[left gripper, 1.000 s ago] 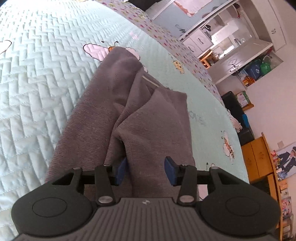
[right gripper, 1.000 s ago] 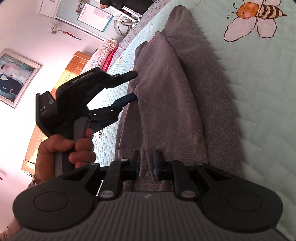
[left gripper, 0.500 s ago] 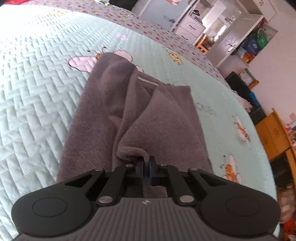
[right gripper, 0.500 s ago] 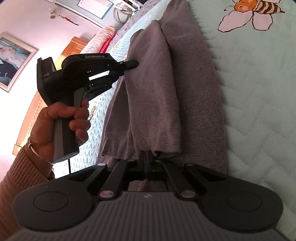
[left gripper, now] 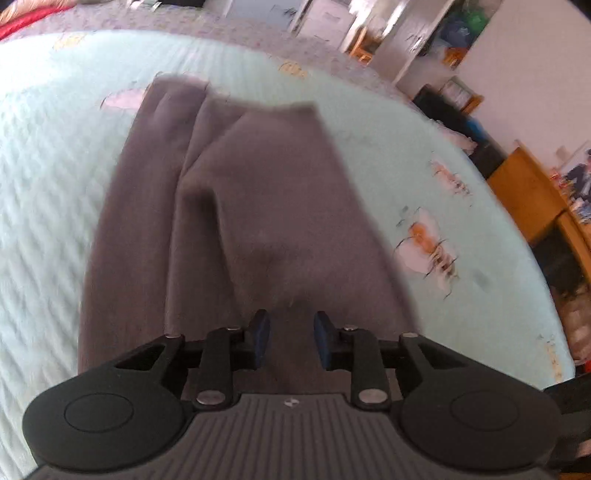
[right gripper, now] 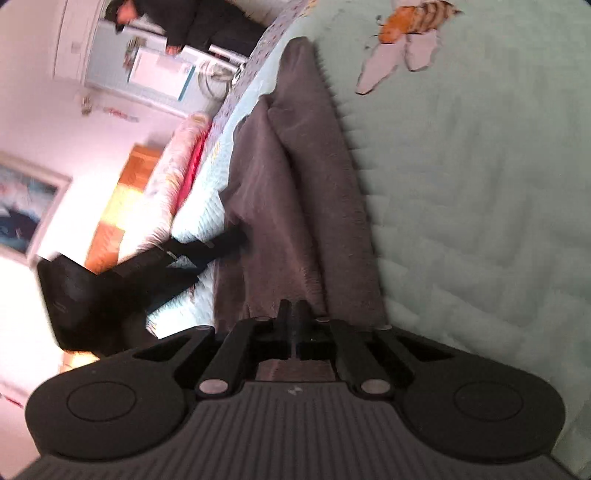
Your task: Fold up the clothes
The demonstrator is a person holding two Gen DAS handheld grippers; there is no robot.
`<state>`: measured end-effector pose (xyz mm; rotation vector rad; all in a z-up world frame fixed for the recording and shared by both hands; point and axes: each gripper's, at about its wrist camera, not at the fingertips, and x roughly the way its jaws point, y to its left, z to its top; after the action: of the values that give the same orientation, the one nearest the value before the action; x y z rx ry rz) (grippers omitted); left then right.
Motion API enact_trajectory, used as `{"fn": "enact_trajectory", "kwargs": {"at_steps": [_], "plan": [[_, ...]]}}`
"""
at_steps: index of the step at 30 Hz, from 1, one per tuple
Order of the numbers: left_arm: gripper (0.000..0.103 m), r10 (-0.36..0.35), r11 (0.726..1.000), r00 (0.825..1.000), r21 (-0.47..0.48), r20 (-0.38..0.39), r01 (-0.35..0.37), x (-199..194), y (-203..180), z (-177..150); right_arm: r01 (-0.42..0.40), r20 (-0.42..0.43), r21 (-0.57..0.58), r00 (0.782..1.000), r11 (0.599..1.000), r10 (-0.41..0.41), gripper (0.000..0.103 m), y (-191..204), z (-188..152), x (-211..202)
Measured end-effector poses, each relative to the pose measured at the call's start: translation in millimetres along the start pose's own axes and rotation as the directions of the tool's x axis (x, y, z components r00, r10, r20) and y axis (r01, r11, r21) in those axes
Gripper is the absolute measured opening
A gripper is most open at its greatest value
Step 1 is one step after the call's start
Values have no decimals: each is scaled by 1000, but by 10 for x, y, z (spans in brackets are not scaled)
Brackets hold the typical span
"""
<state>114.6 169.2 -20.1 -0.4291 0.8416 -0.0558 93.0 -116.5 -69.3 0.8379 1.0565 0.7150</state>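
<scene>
A grey garment (left gripper: pixel 258 206) lies folded lengthwise in a long strip on the quilted bed (left gripper: pixel 44 177). The left tool (left gripper: pixel 291 341) hovers above it, spread wide and empty. The right tool (right gripper: pixel 294 325) is pinched tight on the garment's near end.

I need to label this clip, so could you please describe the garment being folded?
Start from the mint green quilted bedspread printed with bees. Lying lengthwise on it is a dark grey garment, folded into a long strip, the only plain dark fabric there.

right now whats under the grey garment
The grey garment lies on a pale green quilt with bee prints, which shows all around it. The quilt beneath it is covered, as is anything between its folded layers.
</scene>
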Motion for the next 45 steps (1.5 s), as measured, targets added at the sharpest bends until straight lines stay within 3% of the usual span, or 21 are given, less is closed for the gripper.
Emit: {"fn": "enact_trajectory", "kwargs": {"at_steps": [1, 6, 9, 11, 12, 14, 17, 19, 22, 24, 25, 29, 30, 33, 35, 36, 37, 40, 42, 45], "plan": [[28, 5, 1000, 1000, -10, 4, -5, -37, 7, 0, -3, 6, 6, 1000, 1000, 3, 7, 21, -4, -50], [35, -35, 999, 999, 36, 28, 34, -412, -96, -126, -49, 22, -74, 998, 996, 51, 7, 239, -88, -273], [43, -9, 996, 999, 85, -39, 12, -432, -97, -347, 1, -7, -93, 1000, 996, -2, 17, 186, -127, -216], [41, 3, 997, 998, 78, -64, 2, -424, -45, -484, 59, -21, -93, 998, 994, -61, 5, 113, -150, -148], [41, -11, 998, 999, 69, -43, 14, -470, -23, -529, 87, -27, -93, 996, 992, -90, 5, 77, -161, -114], [41, -28, 998, 999, 52, -26, 29, -592, -25, -566, 76, -14, -67, 997, 995, -77, 11, 100, -158, -190], [42, -61, 996, 998, 62, 1, 60, -826, -60, -638, 38, 1, -126, 999, 991, -38, 12, 271, -218, -335], [45, -72, 996, 997, 56, 6, 72, -917, -17, -737, 1, -9, -140, 1000, 990, -2, 14, 333, -271, -380], [45, -96, 995, 995, 27, -16, 96, -905, 80, -957, 14, -62, -145, 998, 989, -23, 15, 249, -356, -354], [43, -94, 995, 996, 37, 3, 94, -865, 121, -1098, 56, -86, -163, 994, 985, -71, 0, 152, -423, -292], [43, -93, 995, 996, 42, 13, 93, -845, 142, -1168, 66, -72, -182, 994, 981, -81, 0, 99, -447, -278], [44, -86, 996, 996, -2, 21, 86, -937, 117, -1142, 81, -60, -162, 994, 983, -92, 0, 199, -413, -369], [44, -94, 996, 995, 7, 27, 94, -998, 100, -1142, 62, -58, -167, 996, 984, -72, 6, 236, -435, -410], [50, -130, 991, 991, 35, 40, 129, -1102, 80, -1223, 0, -53, -180, 999, 984, -9, 8, 347, -501, -533], [52, -135, 991, 991, 6, 12, 135, -1015, 154, -1282, 30, -73, -187, 996, 982, -44, 14, 255, -541, -463], [51, -138, 990, 990, -8, 14, 138, -971, 194, -1303, 46, -83, -191, 995, 980, -63, 12, 208, -561, -427], [50, -142, 990, 990, -24, 19, 142, -962, 218, -1300, 51, -85, -163, 994, 985, -65, 0, 152, -552, -416], [50, -133, 990, 991, -48, 0, 133, -1029, 180, -1212, 63, -96, -87, 993, 994, -71, 0, 63, -506, -422], [50, -110, 994, 994, -18, -13, 110, -1071, 104, -1139, 56, -82, -116, 994, 992, -66, 7, 222, -478, -429], [51, -75, 997, 997, 26, -36, 76, -1049, 39, -1088, 25, -57, -140, 998, 990, -33, 7, 328, -430, -440]]}}
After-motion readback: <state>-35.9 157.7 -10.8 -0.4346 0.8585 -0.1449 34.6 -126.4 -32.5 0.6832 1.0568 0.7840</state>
